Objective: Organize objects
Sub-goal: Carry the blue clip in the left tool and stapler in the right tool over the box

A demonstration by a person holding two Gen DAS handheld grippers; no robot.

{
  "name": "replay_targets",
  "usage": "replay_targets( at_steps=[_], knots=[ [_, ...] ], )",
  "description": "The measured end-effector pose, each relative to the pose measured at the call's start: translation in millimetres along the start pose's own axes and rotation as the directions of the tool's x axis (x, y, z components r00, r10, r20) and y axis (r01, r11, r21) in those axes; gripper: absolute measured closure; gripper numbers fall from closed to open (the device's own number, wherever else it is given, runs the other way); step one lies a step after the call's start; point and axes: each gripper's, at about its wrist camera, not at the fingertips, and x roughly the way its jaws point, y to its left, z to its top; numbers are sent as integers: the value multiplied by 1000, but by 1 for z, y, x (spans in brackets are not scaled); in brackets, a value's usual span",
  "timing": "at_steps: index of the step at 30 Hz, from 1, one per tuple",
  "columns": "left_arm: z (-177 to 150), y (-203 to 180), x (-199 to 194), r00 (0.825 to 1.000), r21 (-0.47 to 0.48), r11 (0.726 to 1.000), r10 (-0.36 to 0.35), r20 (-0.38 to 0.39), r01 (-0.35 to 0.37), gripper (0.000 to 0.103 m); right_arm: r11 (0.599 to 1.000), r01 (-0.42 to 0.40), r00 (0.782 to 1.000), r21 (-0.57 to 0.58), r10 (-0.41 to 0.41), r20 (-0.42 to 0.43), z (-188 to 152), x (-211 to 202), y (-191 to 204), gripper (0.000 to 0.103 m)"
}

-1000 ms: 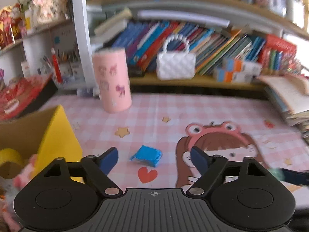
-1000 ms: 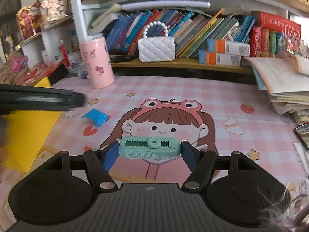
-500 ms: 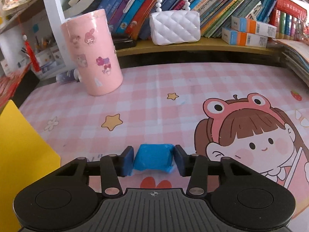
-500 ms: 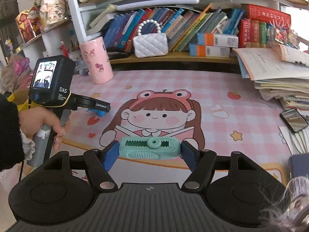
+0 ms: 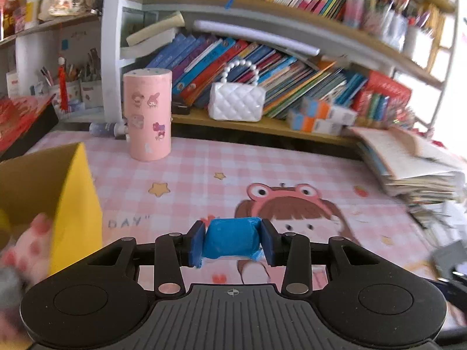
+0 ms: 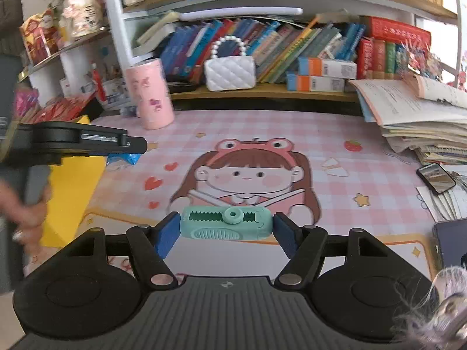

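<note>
My left gripper (image 5: 233,243) is shut on a blue wrapped packet (image 5: 230,242) and holds it above the pink checked mat, just right of the yellow box (image 5: 76,210). From the right wrist view the left gripper (image 6: 87,143) hangs over the yellow box's (image 6: 73,192) far corner, with the blue packet (image 6: 124,157) under its tip. My right gripper (image 6: 224,232) is shut on a mint-green toothed clip-like object (image 6: 224,227), held above the mat's near edge.
A pink sticker-covered cylinder (image 5: 147,115) stands at the back left of the mat. A white quilted handbag (image 5: 237,105) sits on the low shelf among books. A stack of open books (image 6: 423,122) and a phone (image 6: 436,178) lie at the right. The yellow box holds a pink plush toy (image 5: 26,253).
My left gripper closed on the blue packet on the mat, then lifted it and swung it left towards the yellow box. My right gripper kept holding the mint-green object.
</note>
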Motion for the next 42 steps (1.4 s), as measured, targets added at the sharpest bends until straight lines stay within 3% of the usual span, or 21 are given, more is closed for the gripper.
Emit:
replay_targets(
  at_steps=[7,12,20,30,42],
  knots=[
    [-29,28,-84,999,-27,999,-27,47,28,65,999,8,1000,-40,-7,10,-7,-14,42,36],
    [-59,58,-125,999,-59,998,35,36,-33,65,998,-7,1000,-59,7,-4,-14,-22,74,36],
    [-96,109,-171,990,-129,983,137,14,-134,65,983,-118,992,-144,111,-56,-34,-35,146,36],
    [-121,147,-224,981,-158,971,189,33,-181,65,957,-208,978,-202,198,-65,-53,-55,218,36],
    [-134,160,-251,984,-110,982,163,66,-155,65,953,-218,976,-211,210,-61,-70,-72,254,36]
  ],
)
